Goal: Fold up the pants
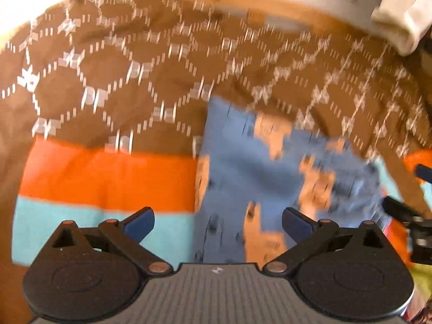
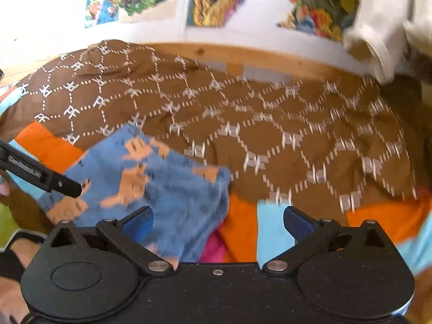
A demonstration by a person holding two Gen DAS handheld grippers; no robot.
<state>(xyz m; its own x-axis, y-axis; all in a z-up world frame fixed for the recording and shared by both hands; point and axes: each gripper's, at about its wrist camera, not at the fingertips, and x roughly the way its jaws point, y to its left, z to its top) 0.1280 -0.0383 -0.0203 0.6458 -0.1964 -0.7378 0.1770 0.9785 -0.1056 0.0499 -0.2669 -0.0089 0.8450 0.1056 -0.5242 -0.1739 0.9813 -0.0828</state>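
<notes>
The blue pants (image 1: 270,178) with orange animal prints lie on a bed's brown patterned blanket (image 1: 135,81) and orange-and-turquoise striped cover (image 1: 102,178), near the bed's front edge. The left gripper (image 1: 218,222) and right gripper (image 2: 218,221) hover just above them, jaws spread fully wide, holding nothing. Motion blur smears the prints; the pants' near end is hidden behind the gripper bodies.

The pants (image 1: 275,167) are small, blue with orange-tan animal shapes and dark flecks. They lie folded into a compact, slightly rumpled bundle (image 2: 151,178) on the bed, near side, resting partly on brown patterned cloth and partly on orange and light-blue stripes.
</notes>
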